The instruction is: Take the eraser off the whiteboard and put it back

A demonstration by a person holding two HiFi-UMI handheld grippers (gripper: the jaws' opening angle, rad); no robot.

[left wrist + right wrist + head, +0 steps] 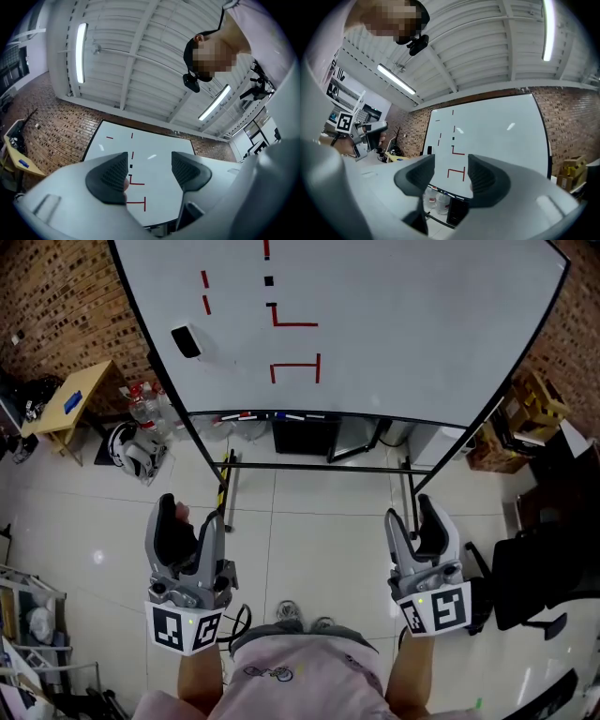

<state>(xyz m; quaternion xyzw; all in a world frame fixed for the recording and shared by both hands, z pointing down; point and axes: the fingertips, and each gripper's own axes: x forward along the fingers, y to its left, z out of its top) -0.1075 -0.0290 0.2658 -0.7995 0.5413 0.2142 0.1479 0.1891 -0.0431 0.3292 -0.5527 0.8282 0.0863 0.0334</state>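
Observation:
A black eraser (186, 340) sticks to the left part of the whiteboard (403, 324), which bears red lines (295, 367) and small black marks. Both grippers hang well short of the board, over the tiled floor. My left gripper (190, 508) is open with nothing between its jaws; in the left gripper view (150, 173) the board's red lines show through the gap. My right gripper (413, 512) is also open and empty (451, 174). In the right gripper view the eraser (429, 150) is a small dark spot at the board's left edge.
Markers lie on the board's tray (272, 415), with a black box (305, 435) under it. A yellow table (70, 399), water bottles (145, 404) and a helmet (127, 446) stand left. Cardboard boxes (530, 409) and a black chair (544, 568) stand right.

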